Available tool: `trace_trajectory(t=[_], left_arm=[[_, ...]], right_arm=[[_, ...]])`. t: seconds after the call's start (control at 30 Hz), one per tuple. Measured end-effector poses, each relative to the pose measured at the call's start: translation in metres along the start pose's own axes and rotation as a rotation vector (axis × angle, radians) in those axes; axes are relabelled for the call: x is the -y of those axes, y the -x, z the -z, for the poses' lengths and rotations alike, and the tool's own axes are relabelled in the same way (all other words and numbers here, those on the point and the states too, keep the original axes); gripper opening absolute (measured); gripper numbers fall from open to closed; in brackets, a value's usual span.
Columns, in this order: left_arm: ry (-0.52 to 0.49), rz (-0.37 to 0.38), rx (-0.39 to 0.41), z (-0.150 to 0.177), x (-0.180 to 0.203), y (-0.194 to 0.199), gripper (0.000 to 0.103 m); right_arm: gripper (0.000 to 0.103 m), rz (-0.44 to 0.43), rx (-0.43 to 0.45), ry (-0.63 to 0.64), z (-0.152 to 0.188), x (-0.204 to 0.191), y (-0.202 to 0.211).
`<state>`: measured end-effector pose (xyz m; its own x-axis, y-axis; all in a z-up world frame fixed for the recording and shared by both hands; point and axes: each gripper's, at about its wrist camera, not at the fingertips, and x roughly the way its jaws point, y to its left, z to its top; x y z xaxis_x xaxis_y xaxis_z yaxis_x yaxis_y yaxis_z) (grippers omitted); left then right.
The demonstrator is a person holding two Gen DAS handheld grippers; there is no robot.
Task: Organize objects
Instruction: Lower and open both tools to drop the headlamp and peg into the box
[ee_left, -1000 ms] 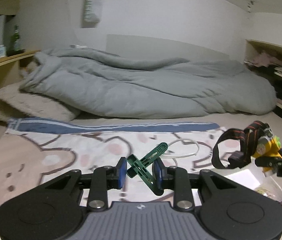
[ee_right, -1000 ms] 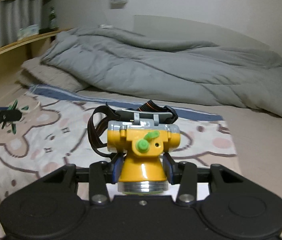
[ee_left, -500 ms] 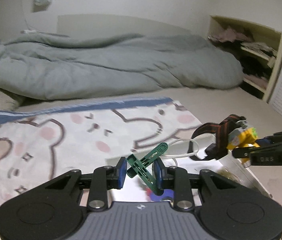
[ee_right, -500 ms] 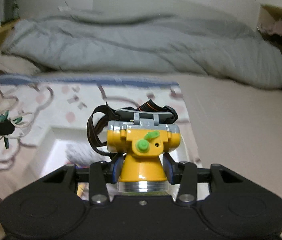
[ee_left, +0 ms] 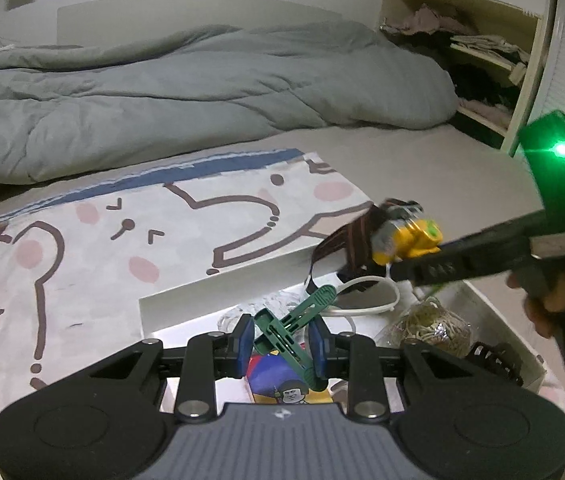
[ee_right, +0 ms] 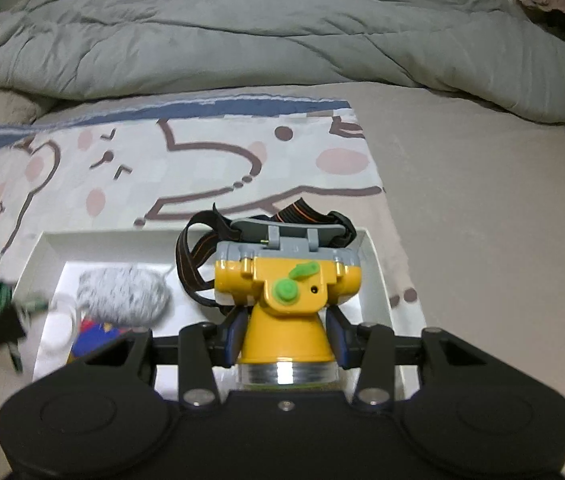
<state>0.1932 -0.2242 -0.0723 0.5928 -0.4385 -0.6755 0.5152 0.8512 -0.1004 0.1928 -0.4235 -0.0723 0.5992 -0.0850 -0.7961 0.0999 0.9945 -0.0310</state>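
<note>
Left gripper [ee_left: 282,342]: clamped on a dark green plastic clip [ee_left: 292,330], blue pads pressing it from both sides, clip sits diagonally with its ribbed end pointing up and to the right. Clip hangs above the near-left part of the white box [ee_left: 174,304]

Right gripper [ee_right: 287,334]: clamped on the yellow cone body of the headlamp [ee_right: 288,296], lens toward the camera, green knob on top, black-and-orange strap [ee_right: 198,256] looping off the far side. Headlamp is held over the right half of the box, not touching its floor as far as I can tell

Box lies on the bear-print blanket [ee_left: 82,248], near its right edge. Inside: fuzzy grey lump [ee_right: 122,294] far-left, white ring [ee_left: 366,300], blue/red printed card [ee_left: 282,384], bundle of rubber bands [ee_left: 430,326], black claw clip [ee_left: 494,360] near-right

Grey duvet [ee_left: 202,92] bunched at the far end of the bed

From the left wrist view, a hand [ee_left: 558,304] grips the right tool's handle at the right edge
</note>
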Motion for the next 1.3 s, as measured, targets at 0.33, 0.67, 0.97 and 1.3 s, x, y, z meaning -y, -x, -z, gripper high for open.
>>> trace_trajectory(t=[0.33,0.67,0.97,1.3], left_arm=[[0.018,0.027,-0.037,0.002,0.002,-0.024,0.031],[0.001,0.06,-0.067,-0.003,0.028,-0.055,0.031],[0.005,0.061,-0.095,-0.004,0.038,-0.08,0.035],[-0.004,0.012,-0.105,-0.007,0.035,-0.063,0.061]], right_arm=[[0.044,0.028,0.085,-0.02,0.014,0.013,-0.033],[0.047,-0.021,0.05,-0.006,0.03,0.029,-0.034],[0.064,-0.077,0.044,-0.108,0.025,0.042,-0.005],[0.066,-0.106,0.043,-0.134,0.026,0.043,0.007]])
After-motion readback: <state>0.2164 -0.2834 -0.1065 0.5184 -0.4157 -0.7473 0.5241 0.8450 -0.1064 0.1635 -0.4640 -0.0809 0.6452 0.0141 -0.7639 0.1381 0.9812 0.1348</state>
